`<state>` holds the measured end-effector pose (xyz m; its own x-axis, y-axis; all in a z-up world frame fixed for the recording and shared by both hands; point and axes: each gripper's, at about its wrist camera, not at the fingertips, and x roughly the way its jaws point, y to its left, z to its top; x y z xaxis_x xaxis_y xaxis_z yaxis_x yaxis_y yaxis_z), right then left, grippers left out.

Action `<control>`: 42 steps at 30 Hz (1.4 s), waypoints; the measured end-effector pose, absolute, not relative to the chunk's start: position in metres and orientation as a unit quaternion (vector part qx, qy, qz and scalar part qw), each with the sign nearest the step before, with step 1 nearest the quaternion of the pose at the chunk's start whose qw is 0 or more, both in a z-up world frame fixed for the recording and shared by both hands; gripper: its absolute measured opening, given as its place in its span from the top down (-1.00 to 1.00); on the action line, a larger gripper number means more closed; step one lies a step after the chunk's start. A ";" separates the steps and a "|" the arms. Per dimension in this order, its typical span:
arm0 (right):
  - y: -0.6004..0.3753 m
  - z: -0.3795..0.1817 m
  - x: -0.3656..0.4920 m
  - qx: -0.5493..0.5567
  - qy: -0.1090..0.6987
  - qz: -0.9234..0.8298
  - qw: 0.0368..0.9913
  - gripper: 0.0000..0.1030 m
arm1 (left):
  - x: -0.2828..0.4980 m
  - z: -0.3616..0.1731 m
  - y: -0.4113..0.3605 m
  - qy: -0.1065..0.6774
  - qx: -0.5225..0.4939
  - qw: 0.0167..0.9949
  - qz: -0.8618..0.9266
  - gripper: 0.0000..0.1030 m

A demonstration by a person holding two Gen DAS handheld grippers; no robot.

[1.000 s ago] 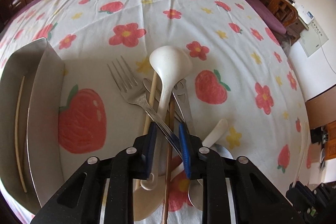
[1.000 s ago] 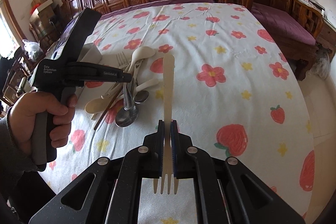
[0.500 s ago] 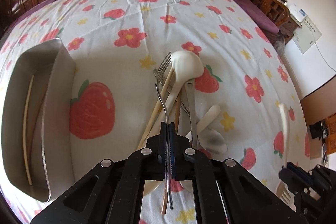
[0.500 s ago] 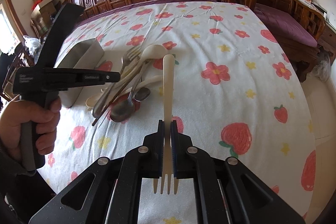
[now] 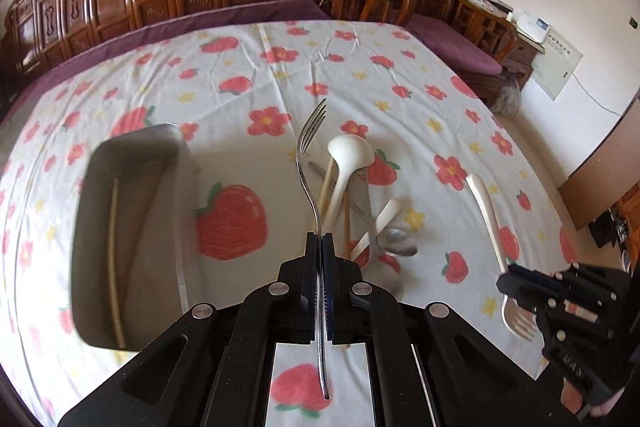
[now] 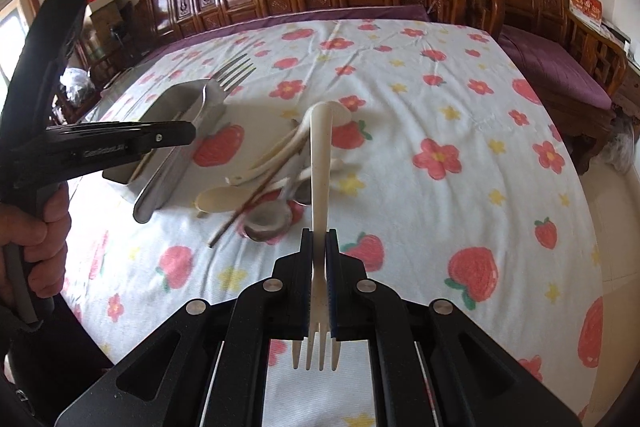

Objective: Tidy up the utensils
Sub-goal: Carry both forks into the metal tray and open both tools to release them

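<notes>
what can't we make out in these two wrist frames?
- Left wrist: metal fork handle inside the left claw, pads cover it.
- Left wrist: tray is motion-blurred; contents unclear beyond one chopstick.
- Right wrist: utensil pile blurred and crossed by the plastic fork in the right claw.

A table under a strawberry-and-flower tablecloth (image 5: 400,75) carries everything. A metal tray (image 5: 132,155) lies left. A utensil pile (image 5: 360,211) lies centre.
</notes>
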<state>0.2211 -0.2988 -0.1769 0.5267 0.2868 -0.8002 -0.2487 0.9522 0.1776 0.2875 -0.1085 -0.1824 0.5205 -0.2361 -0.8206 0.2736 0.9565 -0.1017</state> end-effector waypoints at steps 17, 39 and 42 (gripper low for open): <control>-0.218 -0.145 0.247 0.004 0.435 0.203 0.877 0.86 | 0.275 -0.156 -0.037 0.421 0.007 0.897 -0.136 0.97; -0.133 -0.149 0.298 -0.023 0.433 0.239 0.869 0.86 | 0.302 -0.178 0.041 0.423 -0.040 0.897 -0.125 0.96; -0.122 -0.152 0.304 -0.023 0.433 0.245 0.867 0.86 | 0.304 -0.184 0.048 0.429 -0.043 0.894 -0.123 0.96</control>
<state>0.3035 -0.1216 -0.1520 0.5045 0.4050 -0.7625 -0.4446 0.8789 0.1727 0.3040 0.0480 -0.1843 0.6026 -0.2564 -0.7557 0.1823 0.9662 -0.1824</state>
